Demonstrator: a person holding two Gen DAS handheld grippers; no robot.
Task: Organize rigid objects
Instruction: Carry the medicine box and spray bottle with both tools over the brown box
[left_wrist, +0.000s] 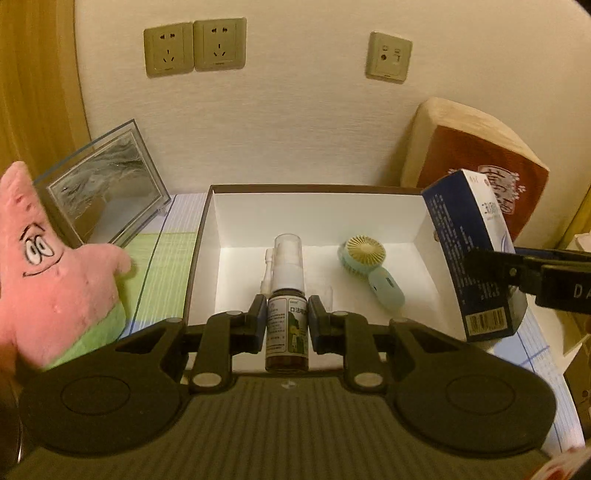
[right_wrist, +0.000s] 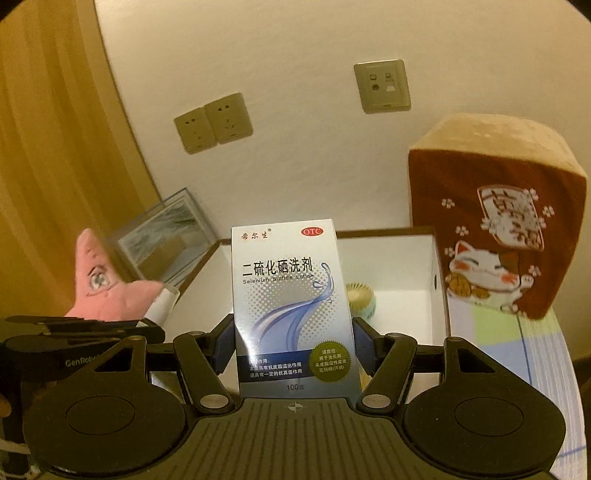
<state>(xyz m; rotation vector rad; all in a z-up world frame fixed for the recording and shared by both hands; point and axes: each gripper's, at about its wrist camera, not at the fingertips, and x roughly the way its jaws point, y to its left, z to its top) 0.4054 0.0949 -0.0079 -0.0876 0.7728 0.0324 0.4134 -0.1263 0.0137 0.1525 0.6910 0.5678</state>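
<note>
Carefully carry both items over the rim before lowering. Nearest, the left gripper (left_wrist: 287, 317) is clenched on an upright brown spray bottle (left_wrist: 287, 321) with a white nozzle; at three o'clock, the right gripper (right_wrist: 294, 345) clamps a blue-white lotion carton (right_wrist: 291, 306). Beyond, at twelve o'clock, the white-lined open box (left_wrist: 317, 218) holds a mint handheld fan (left_wrist: 371, 271).

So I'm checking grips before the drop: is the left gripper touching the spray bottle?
Touching. The left wrist view shows the left gripper with both blue pads pressed against the sides of the spray bottle, no gap either side.
</note>
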